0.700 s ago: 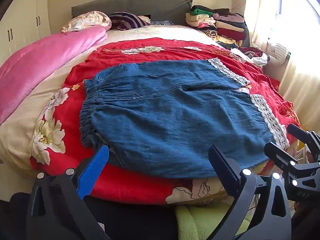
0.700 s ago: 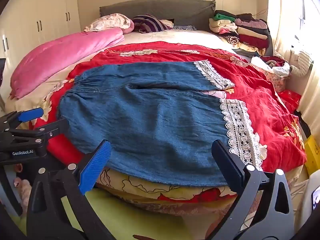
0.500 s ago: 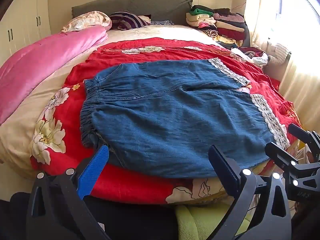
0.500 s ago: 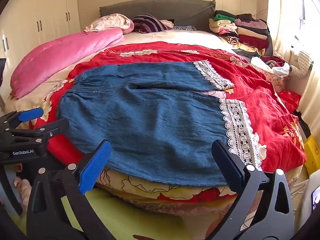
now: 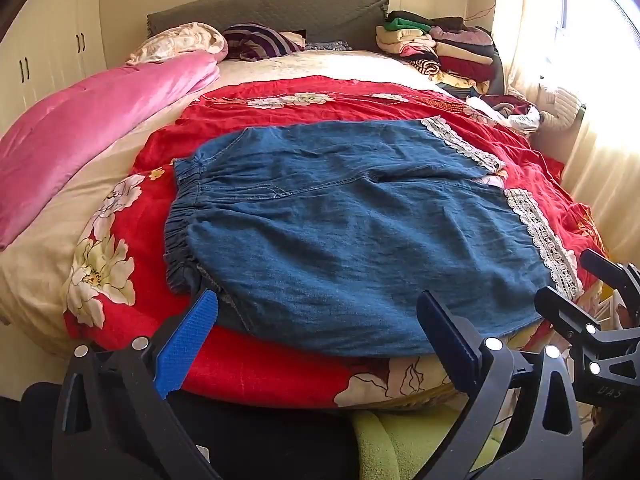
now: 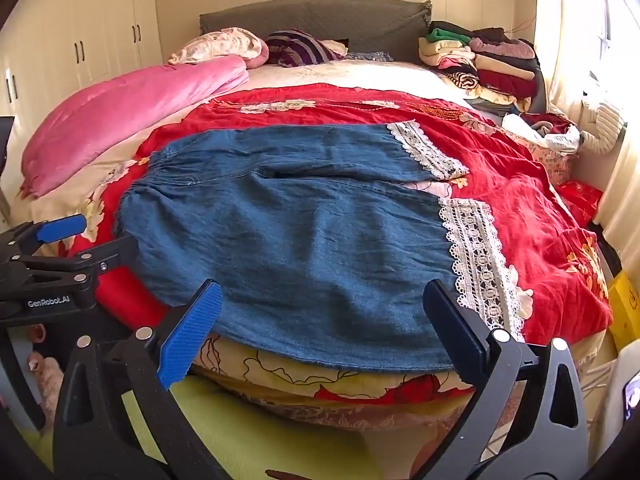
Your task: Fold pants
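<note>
Blue denim pants [image 5: 352,232] [image 6: 304,236] lie spread flat on a red floral blanket [image 5: 328,100] [image 6: 532,216], waistband to the left and white lace cuffs [image 5: 544,236] [image 6: 476,252] to the right. My left gripper [image 5: 320,332] hovers open just before the near hem, toward the waistband side, with nothing between its fingers. My right gripper [image 6: 324,328] is open too, off the near hem toward the lace cuff, and holds nothing. Each gripper shows at the edge of the other's view: the right one [image 5: 600,300] and the left one [image 6: 80,240].
A pink quilt [image 5: 88,120] lies along the left of the bed. Pillows [image 5: 180,40] sit at the grey headboard [image 5: 272,8]. Several folded clothes [image 5: 440,48] are stacked at the back right. A curtained window is on the right, white wardrobes [image 6: 100,32] on the left.
</note>
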`<control>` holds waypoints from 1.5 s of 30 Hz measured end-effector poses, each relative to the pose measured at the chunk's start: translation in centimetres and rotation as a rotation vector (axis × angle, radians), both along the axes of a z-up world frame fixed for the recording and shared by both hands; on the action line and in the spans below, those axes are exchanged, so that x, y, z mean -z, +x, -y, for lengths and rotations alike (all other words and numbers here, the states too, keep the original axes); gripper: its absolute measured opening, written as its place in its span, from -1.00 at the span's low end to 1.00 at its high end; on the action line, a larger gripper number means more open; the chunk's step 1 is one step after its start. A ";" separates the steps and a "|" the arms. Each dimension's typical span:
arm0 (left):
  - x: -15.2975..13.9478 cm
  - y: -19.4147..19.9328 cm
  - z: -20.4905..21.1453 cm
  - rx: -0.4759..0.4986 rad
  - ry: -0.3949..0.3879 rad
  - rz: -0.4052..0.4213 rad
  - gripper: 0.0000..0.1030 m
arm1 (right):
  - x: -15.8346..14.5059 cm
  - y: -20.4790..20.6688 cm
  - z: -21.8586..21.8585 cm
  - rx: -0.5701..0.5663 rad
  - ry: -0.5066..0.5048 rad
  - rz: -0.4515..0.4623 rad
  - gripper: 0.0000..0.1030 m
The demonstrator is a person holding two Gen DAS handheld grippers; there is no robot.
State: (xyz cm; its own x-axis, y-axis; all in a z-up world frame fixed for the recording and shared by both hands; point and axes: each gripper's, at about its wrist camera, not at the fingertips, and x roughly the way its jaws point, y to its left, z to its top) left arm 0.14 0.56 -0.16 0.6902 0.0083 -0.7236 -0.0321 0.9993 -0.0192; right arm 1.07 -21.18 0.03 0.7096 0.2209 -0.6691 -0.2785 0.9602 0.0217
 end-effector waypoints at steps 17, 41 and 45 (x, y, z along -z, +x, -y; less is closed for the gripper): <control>-0.2 -0.1 0.3 -0.005 0.004 0.000 0.92 | -0.2 -0.1 0.4 0.004 0.002 0.005 0.84; 0.3 0.1 0.5 -0.010 0.011 -0.010 0.92 | -0.2 0.1 0.5 0.013 -0.001 -0.007 0.84; 0.2 0.1 0.6 -0.012 0.012 -0.007 0.92 | -0.2 0.3 0.5 0.011 -0.001 -0.009 0.84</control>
